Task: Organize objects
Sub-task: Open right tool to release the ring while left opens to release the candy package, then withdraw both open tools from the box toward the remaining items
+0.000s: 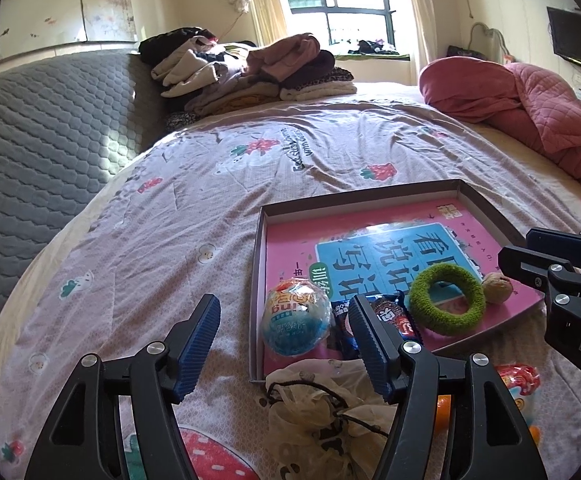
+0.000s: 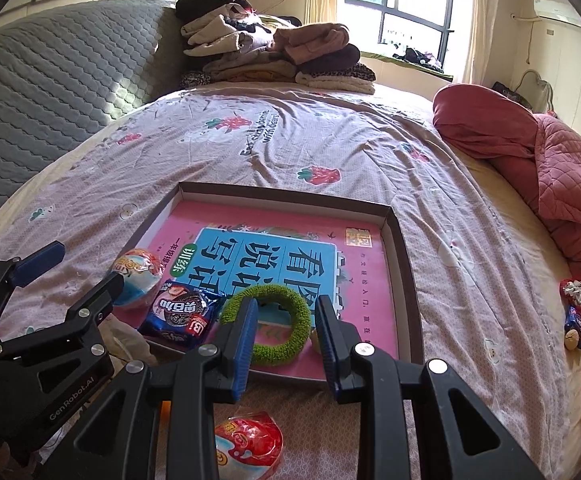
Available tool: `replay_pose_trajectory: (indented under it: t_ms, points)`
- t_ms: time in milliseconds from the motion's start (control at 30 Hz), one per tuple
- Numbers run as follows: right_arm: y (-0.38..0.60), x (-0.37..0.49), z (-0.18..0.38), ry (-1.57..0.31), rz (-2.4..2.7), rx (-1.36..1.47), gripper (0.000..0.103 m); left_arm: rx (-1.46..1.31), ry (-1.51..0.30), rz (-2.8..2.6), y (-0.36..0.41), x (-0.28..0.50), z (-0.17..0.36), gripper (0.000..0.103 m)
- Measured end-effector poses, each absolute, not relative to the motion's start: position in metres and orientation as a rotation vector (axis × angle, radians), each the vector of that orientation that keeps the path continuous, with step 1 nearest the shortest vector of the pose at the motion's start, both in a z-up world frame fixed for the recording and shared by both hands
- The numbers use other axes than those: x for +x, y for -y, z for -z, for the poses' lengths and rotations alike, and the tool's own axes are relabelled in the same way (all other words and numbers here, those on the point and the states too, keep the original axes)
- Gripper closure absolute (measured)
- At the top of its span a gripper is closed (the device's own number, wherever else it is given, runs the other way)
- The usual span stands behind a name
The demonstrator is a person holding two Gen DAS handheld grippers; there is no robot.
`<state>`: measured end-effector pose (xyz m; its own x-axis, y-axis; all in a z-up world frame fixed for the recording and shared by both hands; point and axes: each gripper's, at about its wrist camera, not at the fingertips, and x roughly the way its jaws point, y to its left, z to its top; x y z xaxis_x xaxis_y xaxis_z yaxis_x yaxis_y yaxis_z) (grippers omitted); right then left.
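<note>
A shallow brown box (image 1: 259, 264) (image 2: 407, 280) lies on the bed with a pink book (image 1: 286, 240) (image 2: 370, 280) inside. On the book rest a green fuzzy ring (image 1: 450, 325) (image 2: 274, 292), a walnut (image 1: 497, 287), a blue cookie packet (image 2: 182, 312) (image 1: 396, 314) and a blue-and-white snack ball (image 1: 294, 320) (image 2: 138, 272). My left gripper (image 1: 286, 336) (image 2: 74, 276) hovers over the box's near left corner, open wide with nothing between its pads. My right gripper (image 2: 288, 340) (image 1: 538, 252) hangs above the ring's near side, jaws partly apart and holding nothing.
On the sheet in front of the box lie a pale mesh drawstring bag (image 1: 322, 408), a red snack packet (image 2: 250, 444) (image 1: 518, 384) and something orange (image 1: 444, 406). Small items (image 2: 574, 312) sit by the pink quilt (image 2: 550, 160). Folded clothes (image 2: 270, 52) are piled at the bed's far end.
</note>
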<state>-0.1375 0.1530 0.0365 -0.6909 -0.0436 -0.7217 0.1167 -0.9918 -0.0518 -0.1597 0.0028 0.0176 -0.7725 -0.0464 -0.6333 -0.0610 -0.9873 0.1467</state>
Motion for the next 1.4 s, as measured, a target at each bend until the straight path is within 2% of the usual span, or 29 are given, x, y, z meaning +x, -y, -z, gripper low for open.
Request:
replay_pose_trajectory:
  t_ms: [667, 1400]
  points:
    - [-0.163, -0.099, -0.077, -0.114, 2.846, 1.084, 0.073, -0.982, -0.198, -2.929, -0.008, -0.122, -0.054, 0.034]
    - [-0.168, -0.05, -0.1, -0.101, 2.85, 1.03, 0.072, -0.99, -0.061, -2.91, 0.024, -0.083, -0.08, 0.034]
